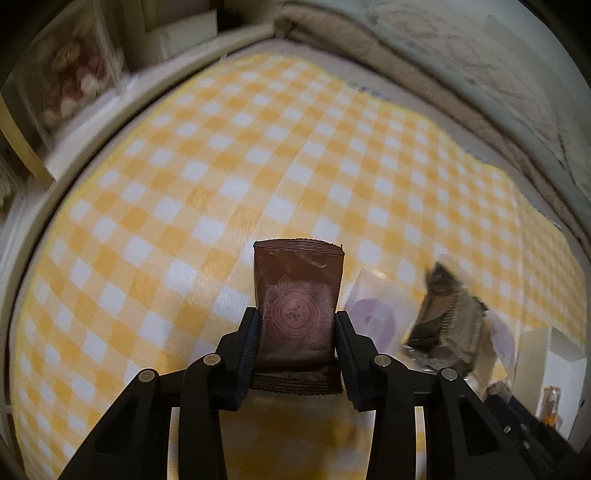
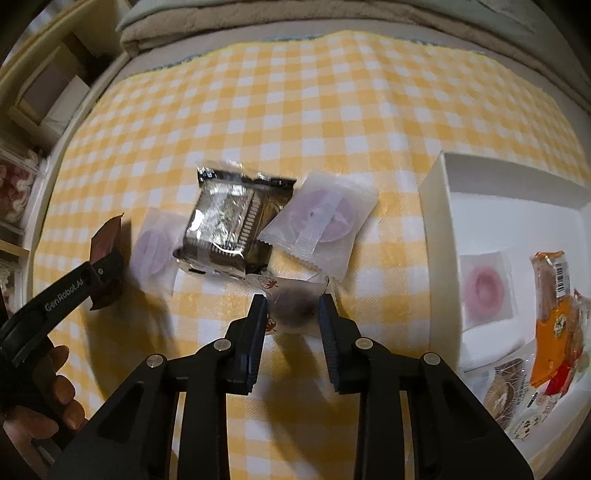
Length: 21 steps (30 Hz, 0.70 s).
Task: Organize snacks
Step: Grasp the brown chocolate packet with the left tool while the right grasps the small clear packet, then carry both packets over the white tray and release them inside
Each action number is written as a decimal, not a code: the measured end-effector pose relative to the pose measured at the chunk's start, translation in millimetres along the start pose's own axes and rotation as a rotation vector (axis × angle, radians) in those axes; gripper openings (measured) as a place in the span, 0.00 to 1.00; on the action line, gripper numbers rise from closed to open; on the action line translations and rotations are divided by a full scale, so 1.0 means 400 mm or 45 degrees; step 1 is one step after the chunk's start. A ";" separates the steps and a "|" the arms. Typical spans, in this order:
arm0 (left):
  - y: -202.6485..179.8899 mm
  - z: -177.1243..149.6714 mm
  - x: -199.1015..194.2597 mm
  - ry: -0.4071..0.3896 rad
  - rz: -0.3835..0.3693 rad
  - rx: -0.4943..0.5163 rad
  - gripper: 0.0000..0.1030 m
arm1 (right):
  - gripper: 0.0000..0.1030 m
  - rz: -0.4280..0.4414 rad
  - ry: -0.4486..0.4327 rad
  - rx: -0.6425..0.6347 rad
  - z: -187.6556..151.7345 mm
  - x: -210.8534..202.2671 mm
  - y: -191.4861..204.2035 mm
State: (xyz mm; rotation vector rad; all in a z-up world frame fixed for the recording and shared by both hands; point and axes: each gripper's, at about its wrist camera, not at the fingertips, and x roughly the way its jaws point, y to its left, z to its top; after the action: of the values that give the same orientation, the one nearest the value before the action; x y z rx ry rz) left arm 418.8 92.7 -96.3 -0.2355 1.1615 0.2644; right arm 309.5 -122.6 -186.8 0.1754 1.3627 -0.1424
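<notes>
My left gripper point(image 1: 297, 325) is shut on a brown snack packet point(image 1: 298, 295) and holds it above the yellow checked cloth point(image 1: 221, 166); the same packet shows at the left of the right wrist view point(image 2: 105, 251). My right gripper point(image 2: 293, 302) has its jaws on either side of a clear packet with a dark sweet point(image 2: 293, 306) on the cloth; the pads look in contact with it. Just beyond lie a dark foil packet point(image 2: 229, 221) and two white packets with purple rounds point(image 2: 321, 218) point(image 2: 155, 247).
A white box point(image 2: 436, 206) stands at the right and holds a pink-round packet point(image 2: 484, 288), an orange packet point(image 2: 554, 317) and other snacks. Folded bedding point(image 2: 332, 14) lies along the far edge. Shelves point(image 2: 22, 110) stand at the left.
</notes>
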 end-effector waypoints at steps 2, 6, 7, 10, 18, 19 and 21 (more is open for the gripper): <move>-0.015 -0.001 -0.048 -0.070 -0.014 0.038 0.38 | 0.28 0.021 -0.036 -0.006 0.041 -0.056 -0.003; -0.047 -0.019 -0.136 -0.179 -0.033 0.106 0.38 | 0.28 0.079 -0.129 -0.003 0.070 -0.167 -0.022; -0.056 -0.026 -0.161 -0.206 -0.046 0.121 0.38 | 0.28 0.081 -0.156 -0.012 0.073 -0.191 -0.024; -0.076 -0.050 -0.225 -0.266 -0.098 0.146 0.38 | 0.28 0.095 -0.238 -0.033 0.078 -0.258 -0.023; -0.086 -0.107 -0.390 -0.396 -0.234 0.154 0.38 | 0.28 0.098 -0.472 -0.108 0.023 -0.402 -0.036; -0.079 -0.114 -0.411 -0.408 -0.255 0.157 0.38 | 0.28 0.090 -0.510 -0.126 0.022 -0.428 -0.042; -0.078 -0.129 -0.447 -0.427 -0.299 0.158 0.38 | 0.28 0.084 -0.550 -0.144 0.020 -0.450 -0.052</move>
State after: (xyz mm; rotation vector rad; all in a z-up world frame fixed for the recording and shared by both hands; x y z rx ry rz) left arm 317.1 31.9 50.9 -0.2068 0.8061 0.0211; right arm 276.8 -144.5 -9.9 0.0872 0.9308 -0.0435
